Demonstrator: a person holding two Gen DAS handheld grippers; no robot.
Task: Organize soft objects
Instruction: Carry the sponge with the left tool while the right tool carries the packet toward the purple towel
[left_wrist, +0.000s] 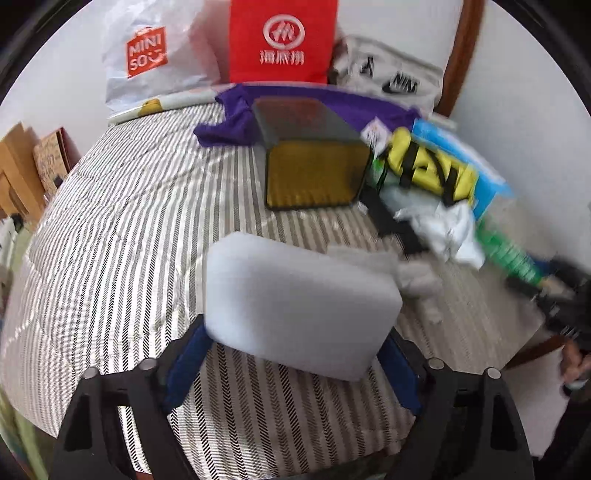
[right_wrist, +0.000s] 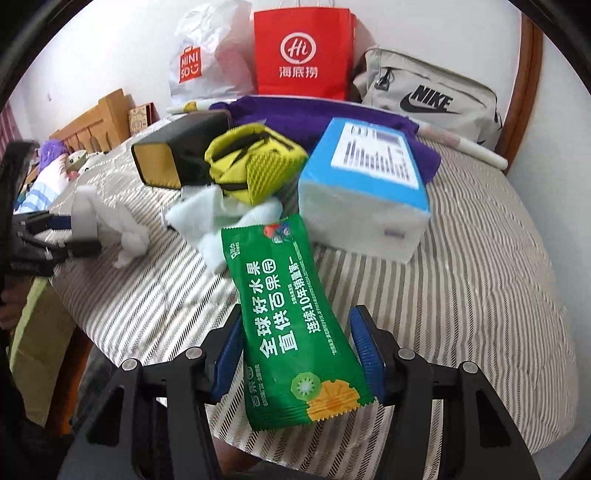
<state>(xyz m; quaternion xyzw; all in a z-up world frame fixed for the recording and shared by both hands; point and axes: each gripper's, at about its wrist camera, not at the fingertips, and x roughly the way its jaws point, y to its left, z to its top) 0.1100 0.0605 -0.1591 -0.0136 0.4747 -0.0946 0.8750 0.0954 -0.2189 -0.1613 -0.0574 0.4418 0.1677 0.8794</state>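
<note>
My left gripper (left_wrist: 291, 354) is shut on a white foam block (left_wrist: 299, 306) and holds it above the striped bed (left_wrist: 129, 229). My right gripper (right_wrist: 295, 350) is shut on a green tissue pack (right_wrist: 291, 332), held above the bed's edge; it also shows in the left wrist view (left_wrist: 509, 254). On the bed lie a yellow-and-black pouch (right_wrist: 251, 166), white crumpled cloth (right_wrist: 207, 221), a blue-and-white tissue box (right_wrist: 365, 188), a purple cloth (right_wrist: 314, 118) and a dark box with a yellow face (left_wrist: 314, 162). The left gripper shows at the left in the right wrist view (right_wrist: 74, 236).
A white Miniso bag (right_wrist: 207, 59), a red paper bag (right_wrist: 303, 55) and a grey Nike bag (right_wrist: 428, 96) stand against the wall behind the bed. A wooden headboard (right_wrist: 96, 118) and plush toys (right_wrist: 55, 158) are at the left.
</note>
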